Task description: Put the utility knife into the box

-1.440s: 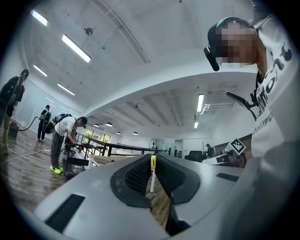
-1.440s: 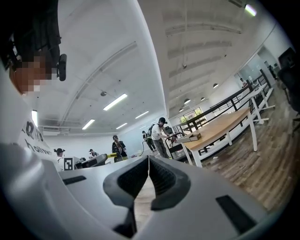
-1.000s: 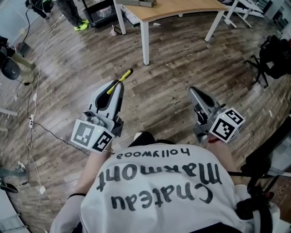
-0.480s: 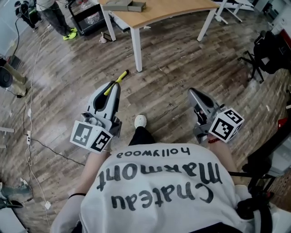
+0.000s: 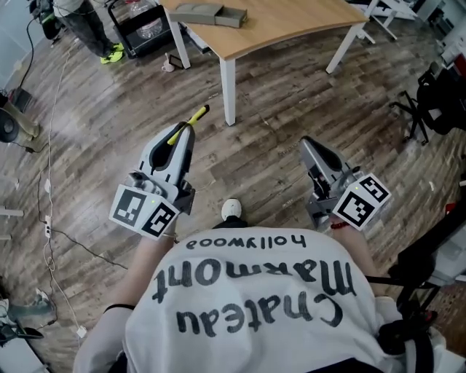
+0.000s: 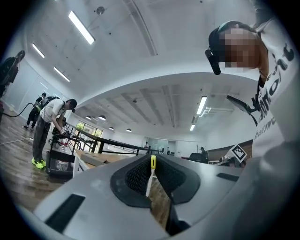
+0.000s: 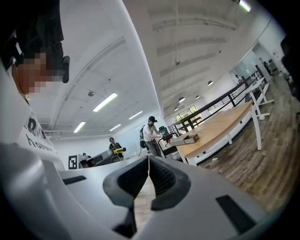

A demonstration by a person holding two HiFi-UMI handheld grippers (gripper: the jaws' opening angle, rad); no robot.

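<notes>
My left gripper (image 5: 186,132) is shut on the yellow utility knife (image 5: 192,120), whose end sticks out past the jaws over the wood floor. In the left gripper view the knife (image 6: 153,162) shows as a thin yellow strip clamped between the black pads. Nothing is in my right gripper (image 5: 309,147), which is shut and held level with the left one. The grey open box (image 5: 208,13) lies on the wooden table (image 5: 291,22) ahead, well beyond both grippers. The right gripper view shows the box (image 7: 186,138) on the table (image 7: 220,123) and closed jaws.
A person (image 5: 84,18) stands at a black cart (image 5: 142,25) left of the table. Cables (image 5: 51,182) trail along the floor on the left. A black chair (image 5: 437,95) stands at the right. My shoe (image 5: 231,209) shows between the grippers.
The table and box have shifted in the head view as I walk; my foot has stepped forward. Both grippers keep their pose, the left still holding the knife.
</notes>
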